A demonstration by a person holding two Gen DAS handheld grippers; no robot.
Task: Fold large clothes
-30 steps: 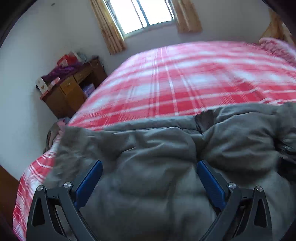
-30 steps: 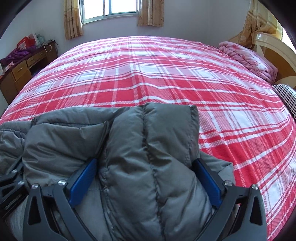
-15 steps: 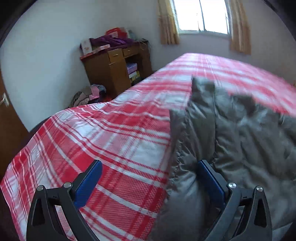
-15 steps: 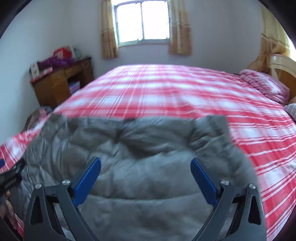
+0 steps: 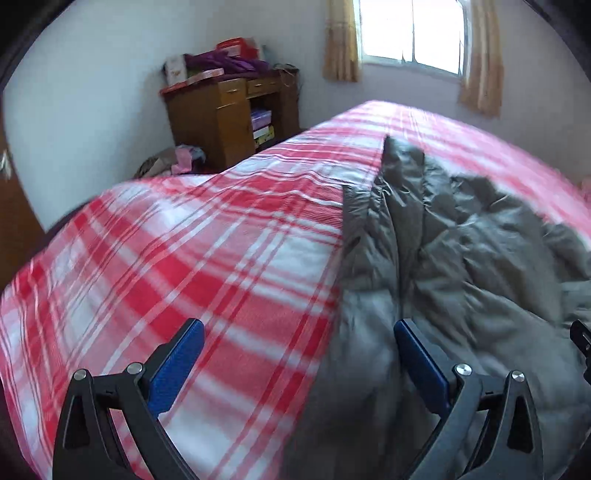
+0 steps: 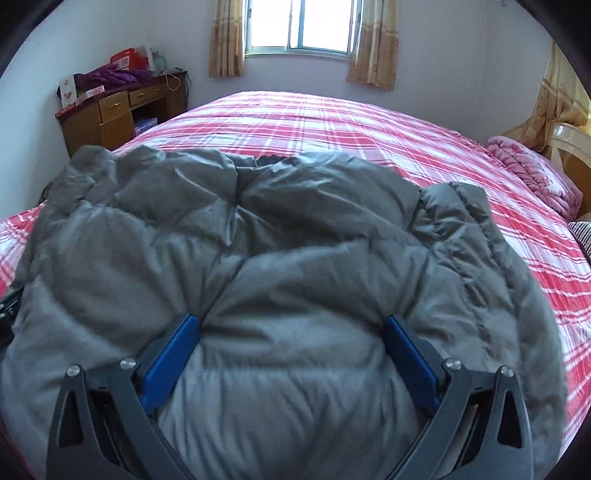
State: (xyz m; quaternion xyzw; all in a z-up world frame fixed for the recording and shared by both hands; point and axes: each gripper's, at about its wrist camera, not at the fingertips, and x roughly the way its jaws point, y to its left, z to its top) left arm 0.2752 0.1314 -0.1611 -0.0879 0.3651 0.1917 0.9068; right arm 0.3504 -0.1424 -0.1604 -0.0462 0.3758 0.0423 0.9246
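A grey padded jacket (image 6: 295, 266) lies crumpled on the red plaid bed (image 6: 332, 122). In the left wrist view the jacket (image 5: 461, 258) fills the right half. My left gripper (image 5: 299, 354) is open and empty, its jaws wide apart, straddling the jacket's left edge with bedsheet (image 5: 166, 266) under the left finger. My right gripper (image 6: 291, 347) is open with blue pads pressed against the jacket's bulging middle, holding nothing.
A wooden cabinet (image 5: 225, 118) with clutter stands by the wall left of the bed, and it also shows in the right wrist view (image 6: 118, 114). A pink blanket (image 6: 535, 173) lies at the bed's right, by a headboard. A window (image 6: 299, 26) is behind.
The left gripper has swung left off the jacket to its left edge. The right gripper has pulled back and now faces the spread-out jacket instead of a folded sleeve.
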